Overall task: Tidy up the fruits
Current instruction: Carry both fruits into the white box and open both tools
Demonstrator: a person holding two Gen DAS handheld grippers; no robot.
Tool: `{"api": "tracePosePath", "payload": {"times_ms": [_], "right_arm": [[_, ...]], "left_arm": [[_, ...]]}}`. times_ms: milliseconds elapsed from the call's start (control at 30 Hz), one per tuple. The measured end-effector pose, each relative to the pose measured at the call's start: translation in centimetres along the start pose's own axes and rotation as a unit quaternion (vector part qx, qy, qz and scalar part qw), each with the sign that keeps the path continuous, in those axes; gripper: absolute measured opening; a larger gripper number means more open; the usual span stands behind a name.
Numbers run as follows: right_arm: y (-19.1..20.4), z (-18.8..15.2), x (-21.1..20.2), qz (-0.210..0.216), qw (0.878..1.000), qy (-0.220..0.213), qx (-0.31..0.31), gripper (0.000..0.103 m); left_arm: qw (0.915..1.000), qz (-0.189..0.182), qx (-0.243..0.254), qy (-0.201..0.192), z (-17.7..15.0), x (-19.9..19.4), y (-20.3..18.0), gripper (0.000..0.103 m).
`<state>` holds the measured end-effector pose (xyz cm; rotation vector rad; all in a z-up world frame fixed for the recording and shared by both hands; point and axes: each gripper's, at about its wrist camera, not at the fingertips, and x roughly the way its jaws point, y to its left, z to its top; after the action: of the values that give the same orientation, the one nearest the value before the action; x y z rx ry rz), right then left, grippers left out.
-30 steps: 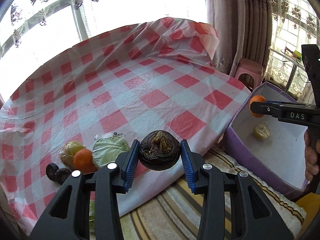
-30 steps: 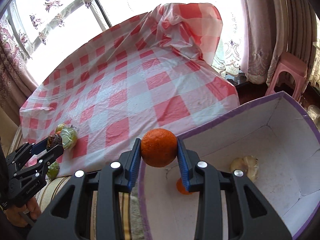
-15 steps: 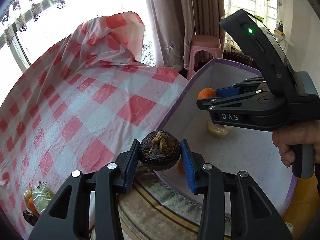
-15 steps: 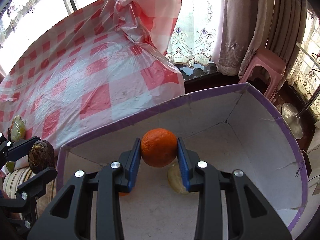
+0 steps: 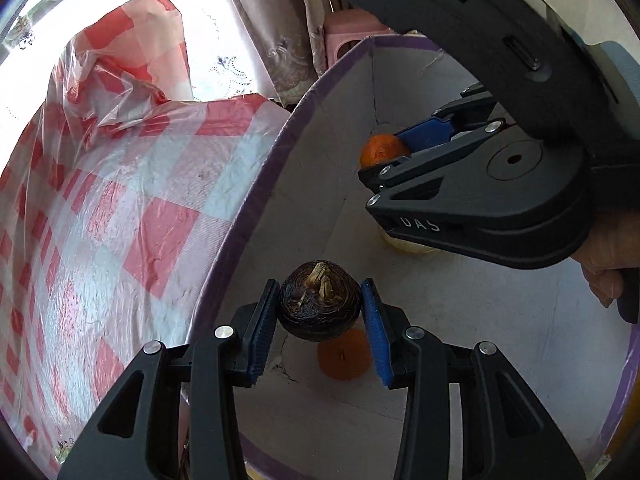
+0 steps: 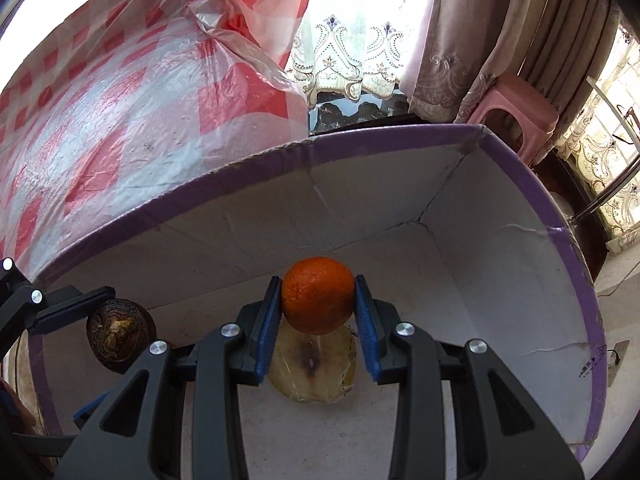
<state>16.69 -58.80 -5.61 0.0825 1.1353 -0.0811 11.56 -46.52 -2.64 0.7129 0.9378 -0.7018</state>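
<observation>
My left gripper (image 5: pixel 319 312) is shut on a dark brown round fruit (image 5: pixel 319 300) and holds it inside the purple-rimmed white box (image 5: pixel 256 184), above an orange (image 5: pixel 343 356) on the box floor. My right gripper (image 6: pixel 318 312) is shut on an orange (image 6: pixel 318 300) and holds it over a pale wrapped fruit (image 6: pixel 312 368) on the floor of the box (image 6: pixel 400 144). The right gripper (image 5: pixel 384 160) shows in the left wrist view with its orange (image 5: pixel 380 151). The dark fruit (image 6: pixel 118 334) shows at the left in the right wrist view.
A table under a red-and-white checked plastic cloth (image 5: pixel 100 200) stands to the left of the box; it also shows in the right wrist view (image 6: pixel 120 100). A pink stool (image 6: pixel 516 112) and curtains (image 6: pixel 480 32) are behind the box.
Both grippers have moved from the table side into the box and lower, each still holding its fruit. The fruit pile on the table has gone out of view.
</observation>
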Motion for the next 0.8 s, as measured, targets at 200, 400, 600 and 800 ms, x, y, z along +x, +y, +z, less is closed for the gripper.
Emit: {"api": "tracePosePath", "payload": {"times_ms": [200, 400, 600, 800], "right_arm": [[-0.2, -0.7, 1.6, -0.002, 1.0, 0.019, 0.002, 0.036], [0.2, -0.6, 2.0, -0.004, 1.0, 0.02, 0.002, 0.037], [0.2, -0.7, 2.0, -0.005, 1.0, 0.021, 0.003, 0.045], [-0.4, -0.4, 1.0, -0.01, 1.0, 0.002, 0.015, 0.077]], "left_arm": [[0.9994, 0.002, 0.011, 0.032, 0.3, 2.3, -0.6, 0.04], [0.9991, 0.003, 0.013, 0.04, 0.1, 3.2, -0.6, 0.041], [0.9993, 0.004, 0.013, 0.036, 0.0, 3.2, -0.6, 0.046], [0.9997, 0.003, 0.015, 0.018, -0.3, 1.9, -0.5, 0.051]]}}
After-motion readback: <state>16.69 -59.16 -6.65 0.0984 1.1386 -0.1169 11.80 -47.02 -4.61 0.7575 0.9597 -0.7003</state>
